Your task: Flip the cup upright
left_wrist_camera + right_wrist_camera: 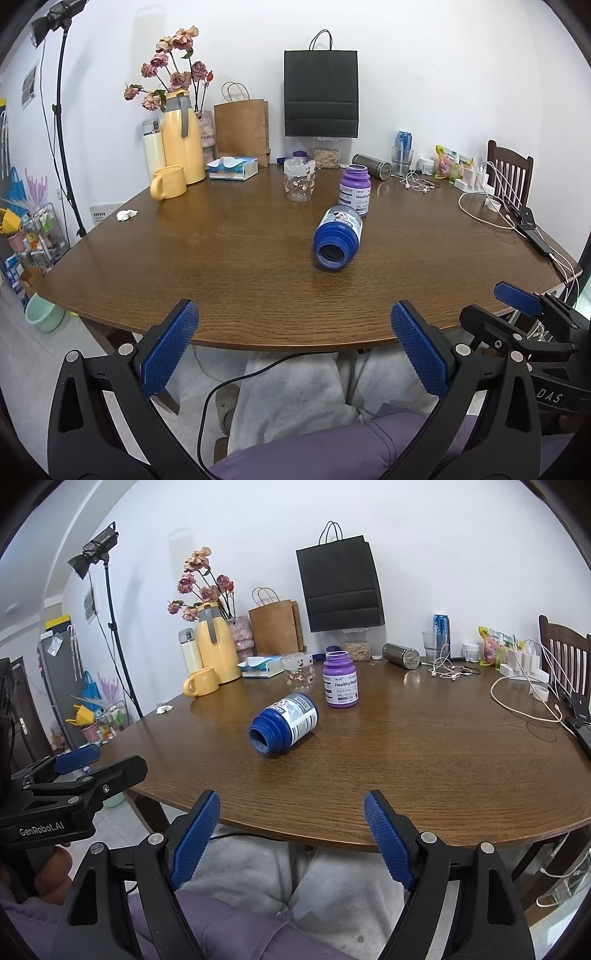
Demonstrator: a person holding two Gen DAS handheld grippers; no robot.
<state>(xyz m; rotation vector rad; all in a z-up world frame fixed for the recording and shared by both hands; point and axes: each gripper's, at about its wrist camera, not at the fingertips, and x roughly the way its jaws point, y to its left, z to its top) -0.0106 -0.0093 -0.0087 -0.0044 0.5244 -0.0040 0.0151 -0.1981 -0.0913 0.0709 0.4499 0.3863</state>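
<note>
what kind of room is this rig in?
Likely a home dining or living room used for recording: a wooden table cluttered with a yellow thermos jug, shopping bags and chargers, a dining chair, and a studio light on a stand.

Bright, even indoor light; both views sharp, heavy fisheye.

Soft sheen on the wooden table toward its far right; faint shadows behind the black bag on the white wall. Table edge bows, dark vignette fills corners. Near blue pads slightly soft.
</note>
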